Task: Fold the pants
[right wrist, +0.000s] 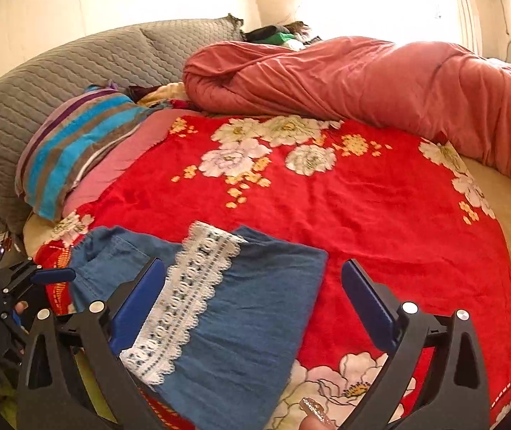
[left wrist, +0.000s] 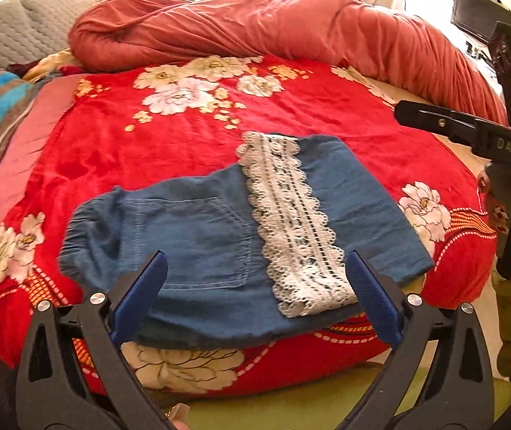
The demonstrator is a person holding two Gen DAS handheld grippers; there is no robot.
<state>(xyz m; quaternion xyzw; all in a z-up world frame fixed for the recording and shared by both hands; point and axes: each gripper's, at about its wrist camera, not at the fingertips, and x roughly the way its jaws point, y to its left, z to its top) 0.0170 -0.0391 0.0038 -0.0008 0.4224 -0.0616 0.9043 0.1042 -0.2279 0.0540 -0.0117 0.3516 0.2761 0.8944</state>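
Hovering low over the near edge of the bed, the left gripper points forward with its blue-padded fingers spread wide, holding nothing. They sit just above the near hem of the pants, though I can't tell if they actually touch the fabric. The right gripper has a similar pose, tilted down over the other end, fingers also wide apart and empty.

The pants are blue denim, already folded into a compact bundle, lying flat on the red floral blanket near the front edge. A white lace trim runs across the top of the fold, and a back pocket faces up beside it.

Farther back there's a bunched-up salmon comforter, plus a striped pillow and a grey quilted one toward the left.
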